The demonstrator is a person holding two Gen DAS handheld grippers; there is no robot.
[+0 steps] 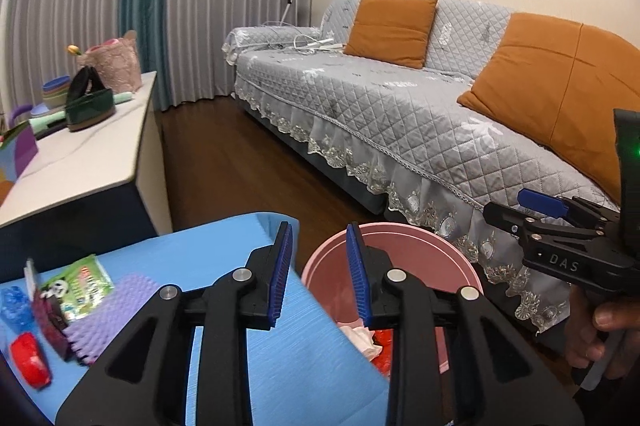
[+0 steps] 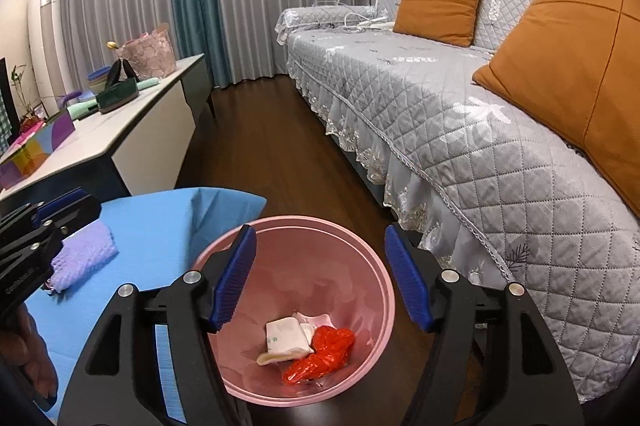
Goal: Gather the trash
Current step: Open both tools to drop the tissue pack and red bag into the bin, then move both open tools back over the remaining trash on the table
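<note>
from the left wrist view i see my left gripper (image 1: 320, 276) with its jaws partly open and nothing between them, hanging over the seam where the blue tabletop (image 1: 224, 254) meets the pink bin (image 1: 400, 232). the trash left to collect lies at the far left of the tabletop: a red wrapper (image 1: 30, 364), a green panda packet (image 1: 78, 286), a dark maroon wrapper (image 1: 50, 316), a clear blue piece (image 1: 14, 306) and a purple bumpy sheet (image 1: 112, 310). they overlap in a tight heap, so i judge the main risk is pinching two at once, or catching only a corner of foil that slips out on the way across. the right gripper (image 1: 504, 212) shows at the edge, well apart from mine.

from the right wrist view my right gripper (image 2: 320, 278) stands wide open and empty, right over the bin's (image 2: 280, 220) mouth. a white crumpled wrapper (image 2: 286, 340) and red plastic (image 2: 320, 350) already lie at the bottom. the bin sits just beside the tabletop's (image 2: 168, 226) edge and looks light; if either gripper dips and clips the rim, i expect it could tip or slide on the wooden floor (image 2: 256, 130). the left gripper (image 2: 52, 214) hovers near the purple sheet (image 2: 82, 252), and a careless sweep could push light pieces off the edge, missing the bin.
</note>
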